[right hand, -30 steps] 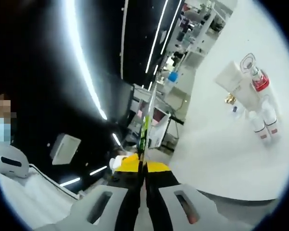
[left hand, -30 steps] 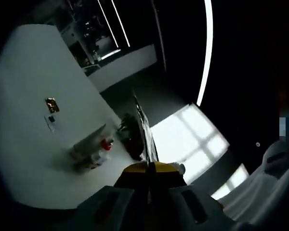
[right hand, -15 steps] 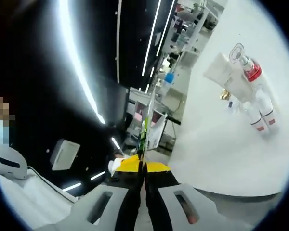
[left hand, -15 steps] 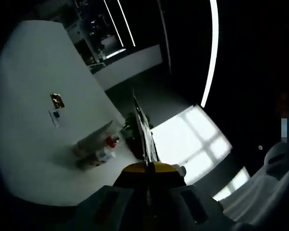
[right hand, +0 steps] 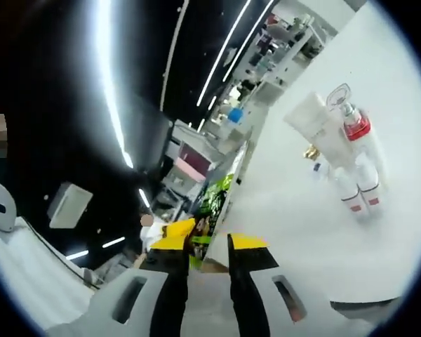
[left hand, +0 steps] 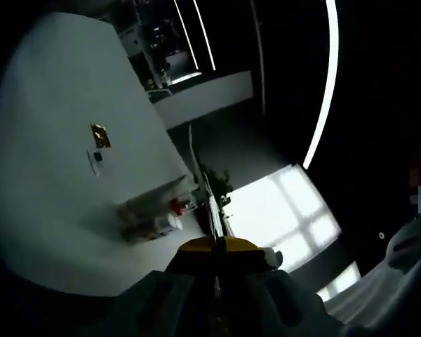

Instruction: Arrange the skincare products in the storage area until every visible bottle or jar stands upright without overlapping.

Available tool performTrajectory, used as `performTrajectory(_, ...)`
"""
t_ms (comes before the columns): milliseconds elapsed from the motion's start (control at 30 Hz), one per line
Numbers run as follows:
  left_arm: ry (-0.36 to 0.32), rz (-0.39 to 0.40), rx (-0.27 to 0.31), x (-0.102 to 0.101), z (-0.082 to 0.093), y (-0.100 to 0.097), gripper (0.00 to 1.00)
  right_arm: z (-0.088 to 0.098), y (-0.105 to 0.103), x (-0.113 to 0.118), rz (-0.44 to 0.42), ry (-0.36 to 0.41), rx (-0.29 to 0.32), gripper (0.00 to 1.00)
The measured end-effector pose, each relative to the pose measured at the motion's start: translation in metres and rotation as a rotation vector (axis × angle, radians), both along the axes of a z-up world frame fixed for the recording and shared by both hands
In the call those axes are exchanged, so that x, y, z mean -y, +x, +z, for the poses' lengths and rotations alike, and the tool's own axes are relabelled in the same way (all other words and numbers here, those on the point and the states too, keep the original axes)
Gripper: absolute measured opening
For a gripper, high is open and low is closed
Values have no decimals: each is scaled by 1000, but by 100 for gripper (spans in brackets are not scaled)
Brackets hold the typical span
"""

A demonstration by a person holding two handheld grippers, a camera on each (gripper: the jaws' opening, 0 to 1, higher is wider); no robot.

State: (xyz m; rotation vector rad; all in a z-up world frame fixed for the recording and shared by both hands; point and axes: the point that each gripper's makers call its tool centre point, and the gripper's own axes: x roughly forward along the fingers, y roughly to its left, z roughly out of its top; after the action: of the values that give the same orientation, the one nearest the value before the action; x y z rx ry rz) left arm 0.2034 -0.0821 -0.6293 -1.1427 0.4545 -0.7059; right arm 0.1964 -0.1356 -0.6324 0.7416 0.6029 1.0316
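target: cluster of skincare products (right hand: 347,158) seen lying on the white worktop (right hand: 316,232); a pale tube (right hand: 316,125), a red-collared pump bottle (right hand: 356,130) and two small white bottles (right hand: 358,189) are packed touching, apparently on their sides.
bearing: cluster lies up and right of the right claw (right hand: 209,246), well apart; in the left gripper view the same cluster (left hand: 154,214) sits up-left of the left claw (left hand: 216,246), near.
long axis: bottles judged roughly parallel, running along the worktop, not upright.
right claw: jaws slightly parted, nothing held.
left claw: jaws closed together, nothing held.
nearer: judged left, not certain.
small items: gold piece (left hand: 98,133) and a small dark-tipped item (left hand: 96,158) lie apart from cluster.
room: dark ceiling with strip lights (right hand: 109,84), shelving (right hand: 266,56) behind.
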Motion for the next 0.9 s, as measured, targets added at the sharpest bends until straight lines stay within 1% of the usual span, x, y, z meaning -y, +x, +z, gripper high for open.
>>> performTrajectory(100,10,7,-19,-3,-8,3,0,-2,-2,-1,13,-28,23,32)
performTrajectory(200,15,12,-35,-5,-14,6,0,-4,-1,-1,12,-60,49,40)
performTrajectory(267,26,10,-49,-5,-20,8,0,-8,1,1,14,-105,80,50)
performTrajectory(300,45,1,-54,-4,-25,9,0,-11,2,2,17,-135,94,54)
performTrajectory(333,61,-10,-55,-4,-28,9,0,-13,2,3,20,-148,100,59)
performTrajectory(367,88,-24,-60,-3,-34,10,0,-14,3,4,21,-160,109,62)
performTrajectory(467,106,-30,-67,-2,-39,13,0,-16,4,6,25,-174,112,66)
performTrajectory(633,112,-28,-90,-3,-51,18,0,-23,9,11,28,-228,139,75)
performTrajectory(900,135,-33,-138,-3,-72,25,0,-30,13,17,34,-308,184,84)
